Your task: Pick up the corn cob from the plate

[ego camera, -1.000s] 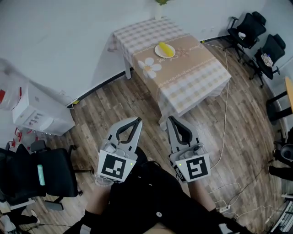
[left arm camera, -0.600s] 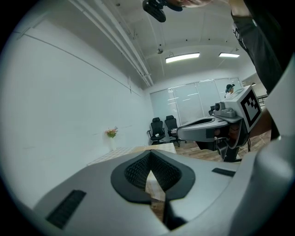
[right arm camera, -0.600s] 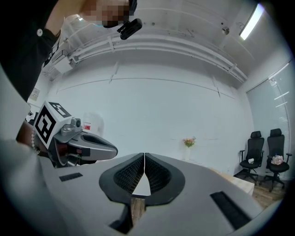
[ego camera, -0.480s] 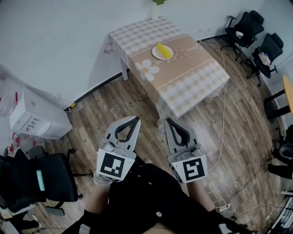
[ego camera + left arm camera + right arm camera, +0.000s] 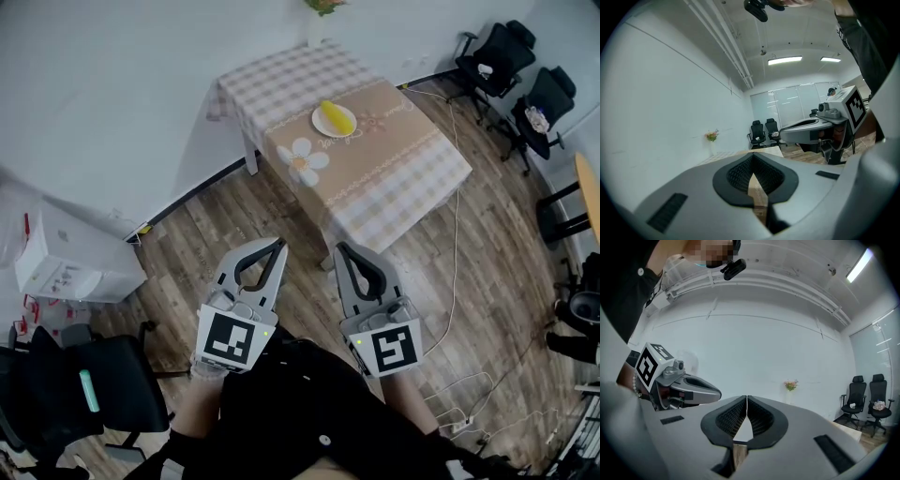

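A yellow corn cob (image 5: 337, 116) lies on a white plate (image 5: 322, 125) near the far side of a table (image 5: 403, 164) with a checked cloth, seen in the head view. Both grippers hover over the wooden floor, well short of the table. My left gripper (image 5: 280, 246) is shut and holds nothing, with its tips meeting in the left gripper view (image 5: 753, 157). My right gripper (image 5: 338, 248) is shut and empty too, its pads together in the right gripper view (image 5: 746, 398). Neither gripper view shows the cob.
A vase of flowers (image 5: 316, 23) stands at the table's far end against the wall. Black office chairs (image 5: 502, 56) sit at the far right, another chair (image 5: 84, 394) at lower left by a white cabinet (image 5: 66, 267). A cable (image 5: 457, 281) trails across the floor.
Table and plate have drifted lower and a little left in the head view, so they look nearer. Both grippers stay shut and side by side.
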Tool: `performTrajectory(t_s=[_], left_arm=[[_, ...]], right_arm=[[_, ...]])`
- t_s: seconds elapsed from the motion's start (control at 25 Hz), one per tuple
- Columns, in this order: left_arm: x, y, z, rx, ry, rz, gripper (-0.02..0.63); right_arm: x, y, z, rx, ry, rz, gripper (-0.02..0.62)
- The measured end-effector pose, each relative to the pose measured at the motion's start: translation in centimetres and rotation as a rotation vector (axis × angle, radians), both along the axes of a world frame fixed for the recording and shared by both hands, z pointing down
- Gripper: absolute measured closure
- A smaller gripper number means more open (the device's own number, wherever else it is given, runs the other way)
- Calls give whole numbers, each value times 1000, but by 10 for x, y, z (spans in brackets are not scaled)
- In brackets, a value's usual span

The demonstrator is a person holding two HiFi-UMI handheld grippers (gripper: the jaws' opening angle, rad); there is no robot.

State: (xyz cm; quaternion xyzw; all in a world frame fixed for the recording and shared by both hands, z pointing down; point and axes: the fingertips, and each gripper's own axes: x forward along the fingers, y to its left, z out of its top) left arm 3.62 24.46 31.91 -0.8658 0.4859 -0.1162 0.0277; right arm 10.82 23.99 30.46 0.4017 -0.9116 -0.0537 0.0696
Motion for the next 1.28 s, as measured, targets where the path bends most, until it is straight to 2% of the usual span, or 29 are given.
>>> performTrajectory(t_s=[0.16, 0.28, 0.4, 0.52, 0.68, 0.96, 1.12, 1.28], left_arm=[[-15, -26, -2, 30, -16, 38, 594], [-32, -45, -4, 13, 4, 31, 594], [-47, -64, -6, 34, -8, 61, 594], [-61, -82, -8, 19, 13, 70, 594], [-75, -104, -9, 51, -4, 106, 594], [-97, -131, -5, 35, 30, 124, 594], [-109, -142, -2, 40, 36, 132, 594], [-116, -148, 6, 90, -9, 178, 594]], right_arm=[[-16, -26, 1, -9, 5, 19, 554], [-30, -44, -2, -7, 8, 32, 554], [-43, -62, -5, -3, 4, 66, 554], [-56, -77, -8, 2, 10, 89, 554], [-71, -94, -6, -4, 27, 103, 554], [-85, -120, -9, 23, 11, 164, 554], [-95, -124, -21, 89, -22, 165, 554], [-103, -127, -21, 115, 37, 173, 554]])
